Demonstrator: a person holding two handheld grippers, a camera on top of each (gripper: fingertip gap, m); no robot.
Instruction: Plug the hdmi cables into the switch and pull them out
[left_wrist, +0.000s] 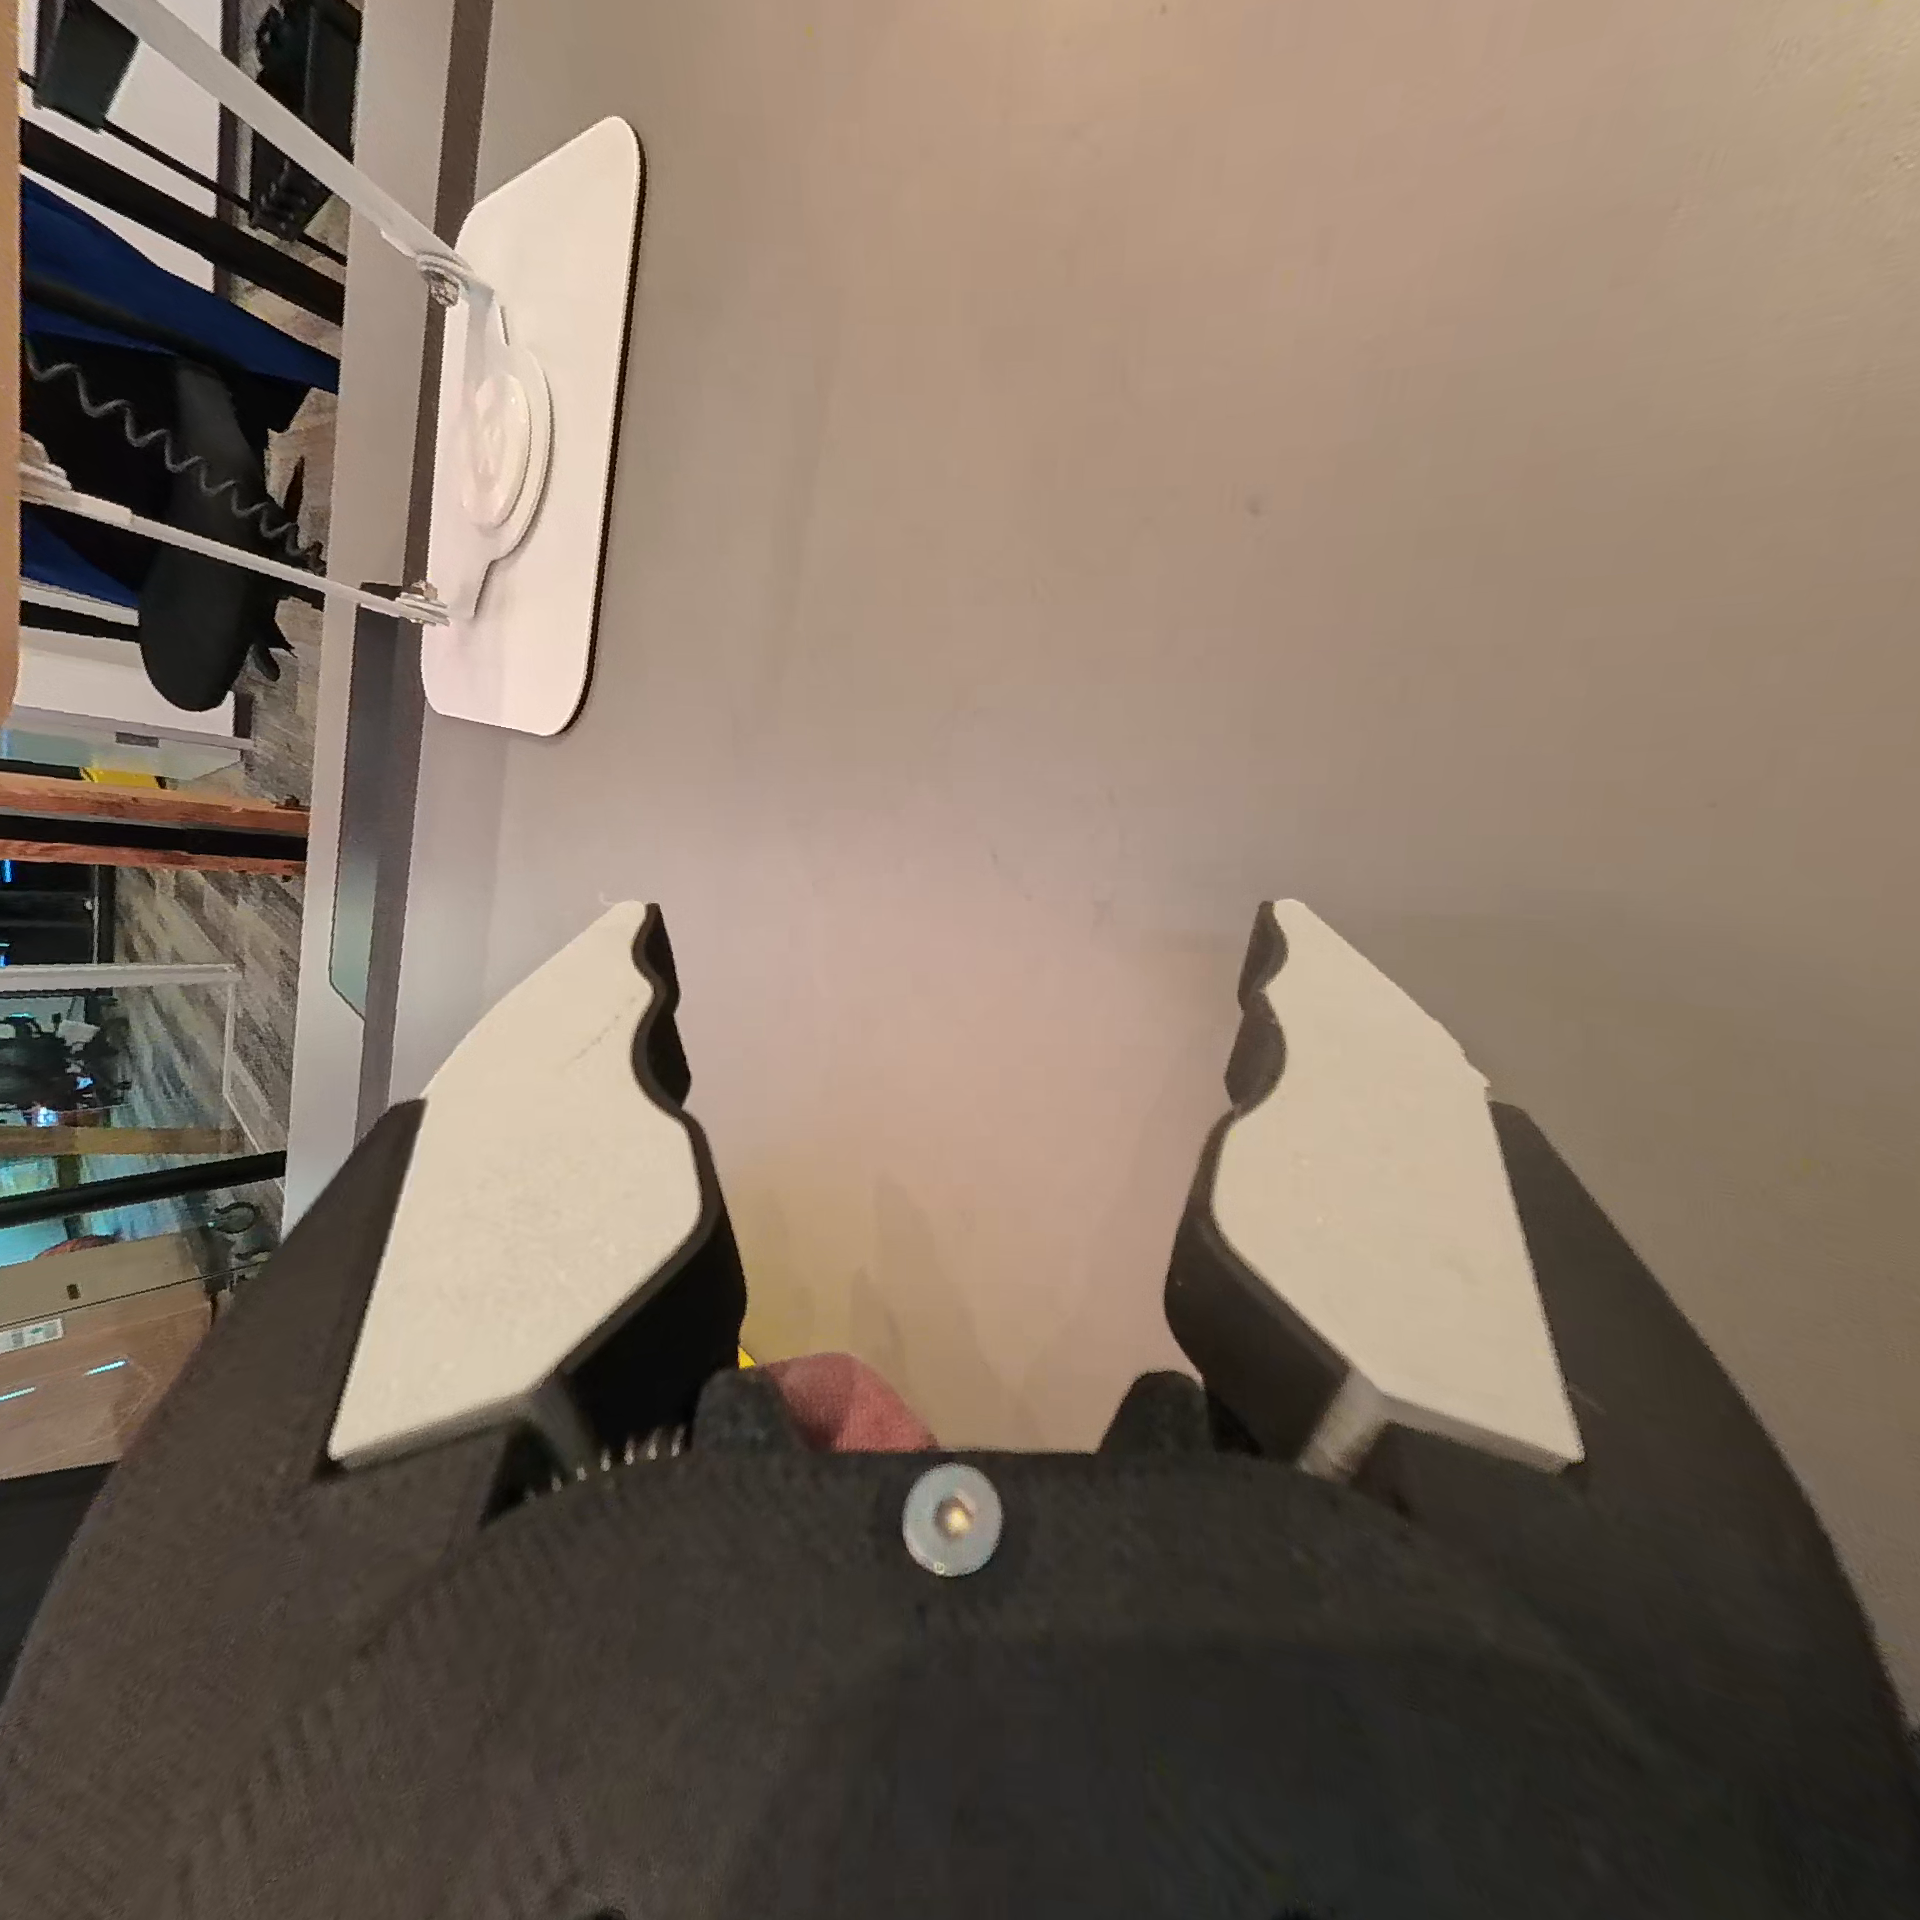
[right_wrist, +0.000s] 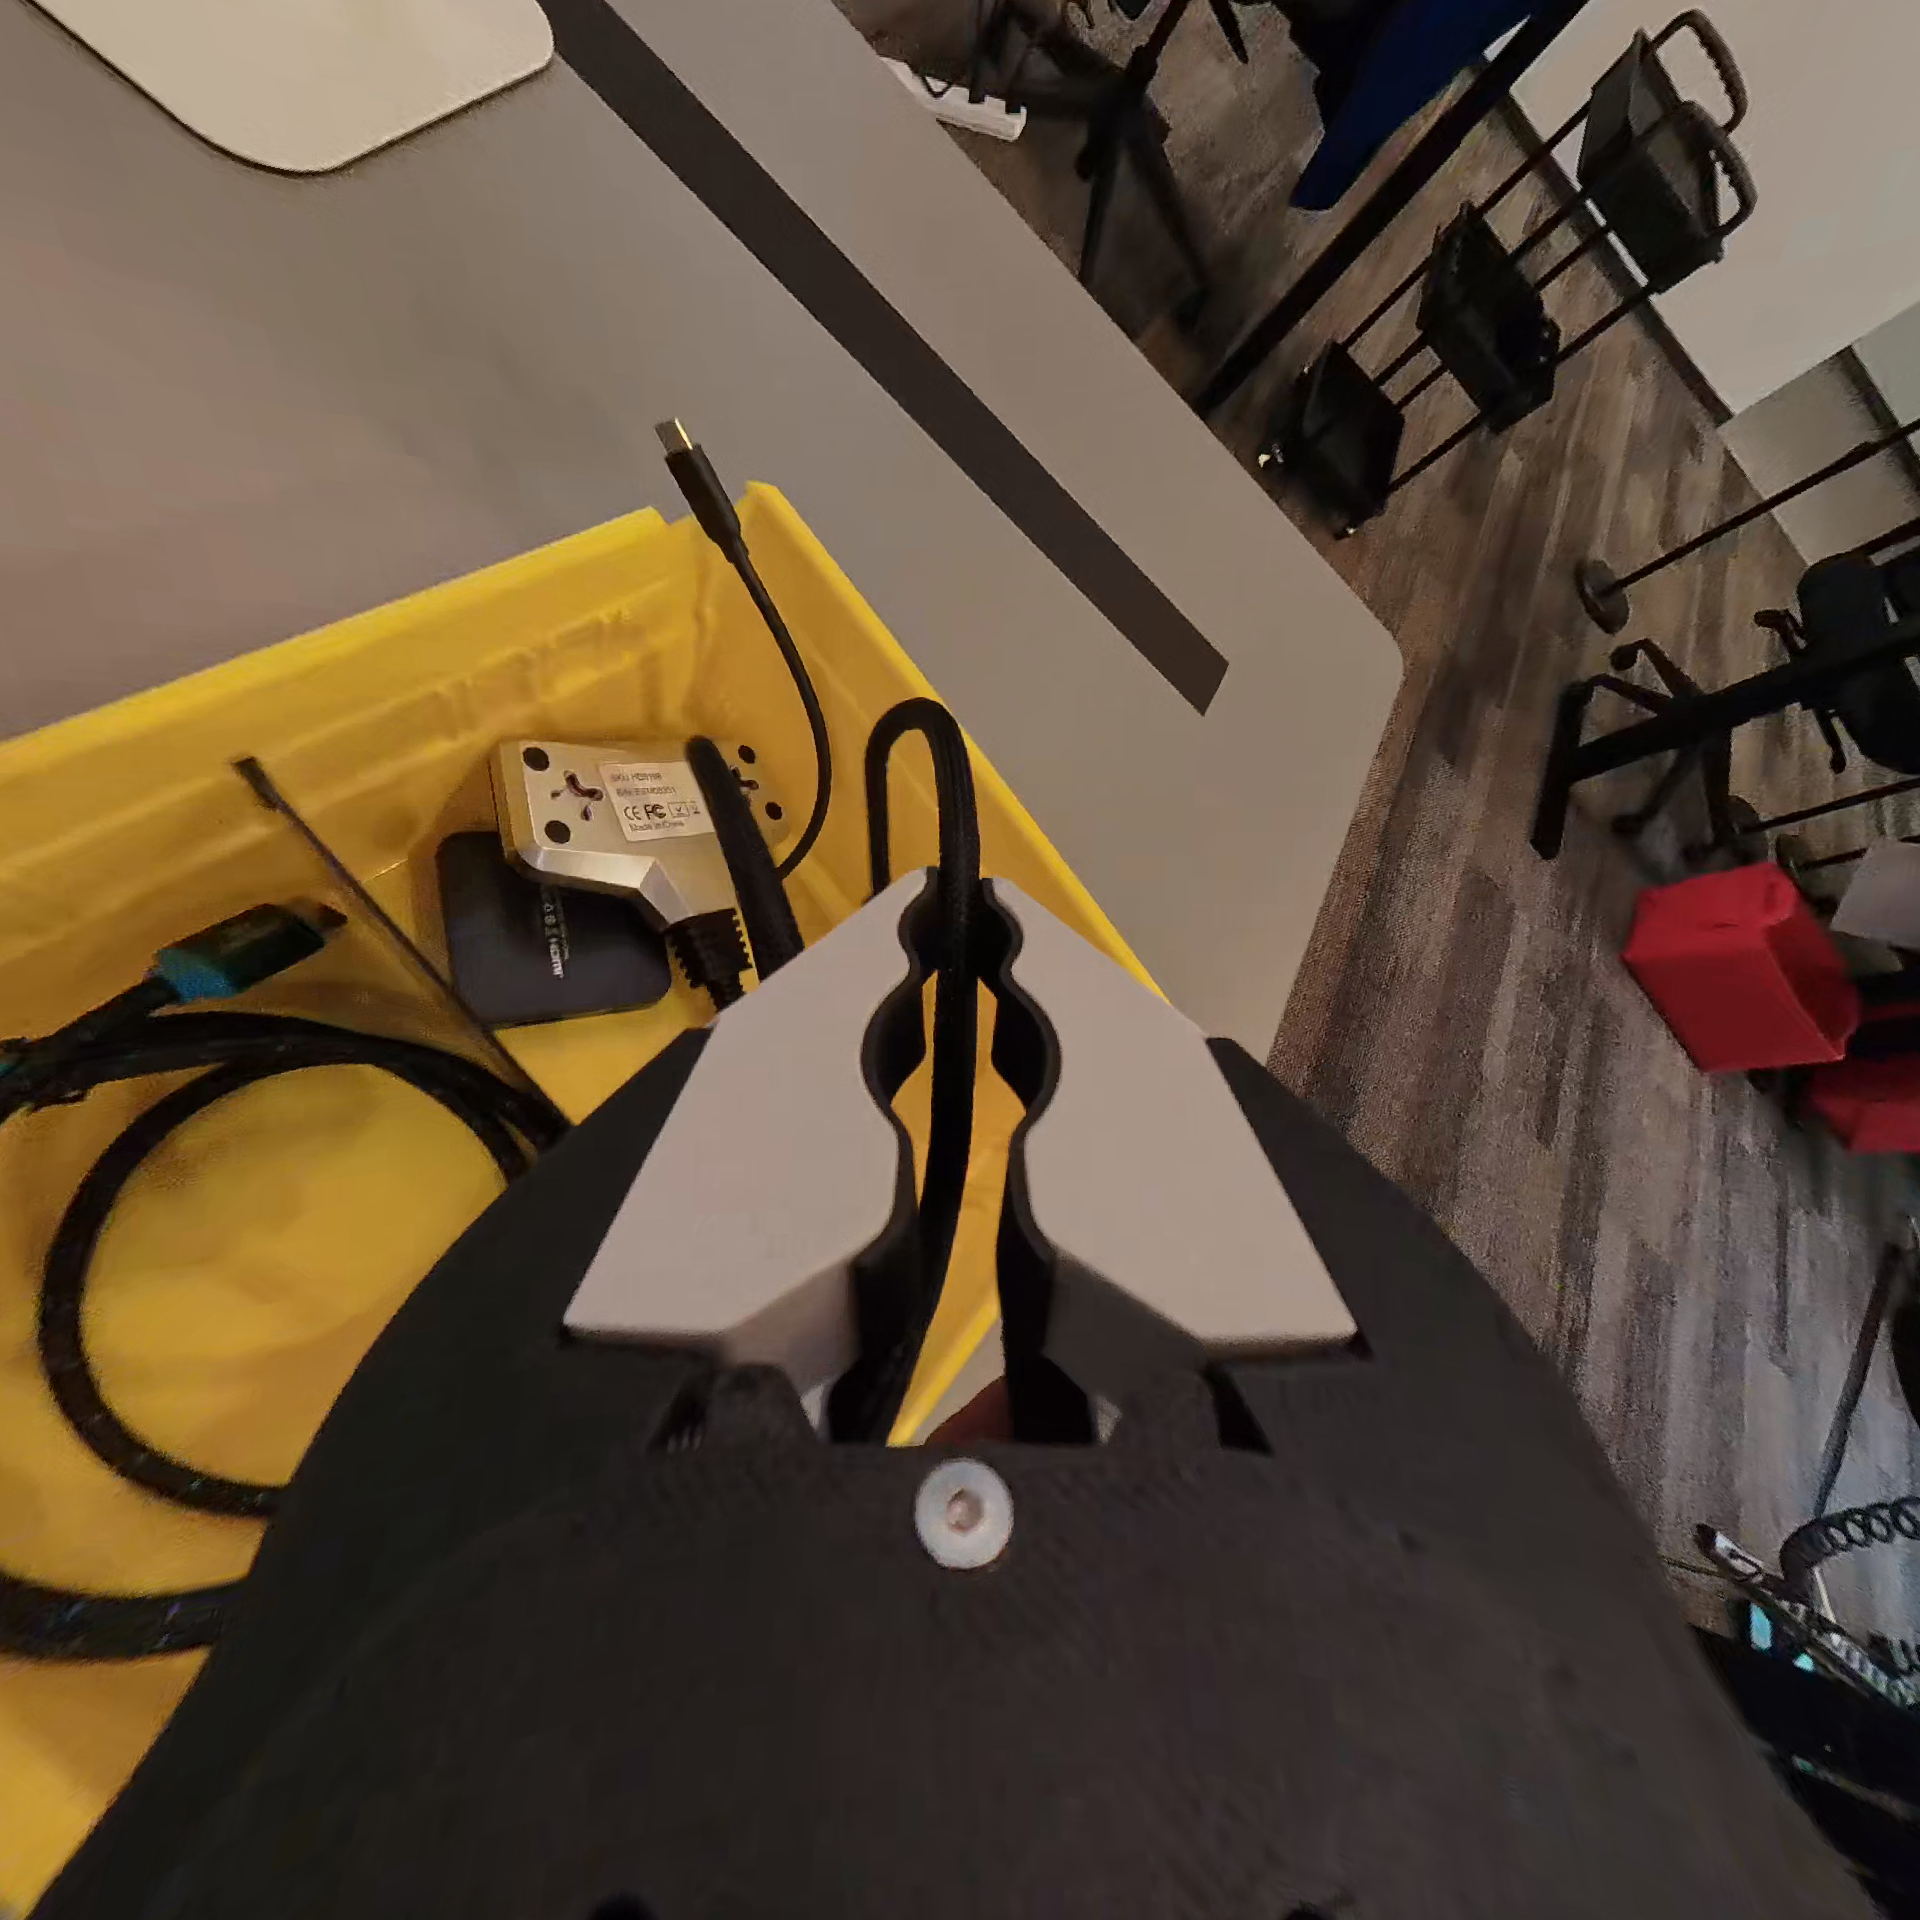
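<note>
Grey bench (right_wrist: 312, 364) is carrying a yellow bin (right_wrist: 260, 1195); the right gripper (right_wrist: 951, 894) is clamping a braided cable (right_wrist: 951, 810), apparently fetching it toward the switch (right_wrist: 603, 821). Left gripper (left_wrist: 961, 935) is gaping, empty; finding the plug seems next.

- Your right hand-held gripper (right_wrist: 958, 894): black body, off-white fingers.
- Your braided cable (right_wrist: 954, 997): black.
- Your bin (right_wrist: 582, 665): yellow.
- Your switch (right_wrist: 613, 821): silver; dark grey box (right_wrist: 540, 966) beneath.
- Your connector (right_wrist: 223, 961): blue collar.
- Your table (right_wrist: 312, 364): grey, with a dark stripe.

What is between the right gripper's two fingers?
In the right wrist view, a black braided cable is pinched between the right gripper's fingers.
</note>
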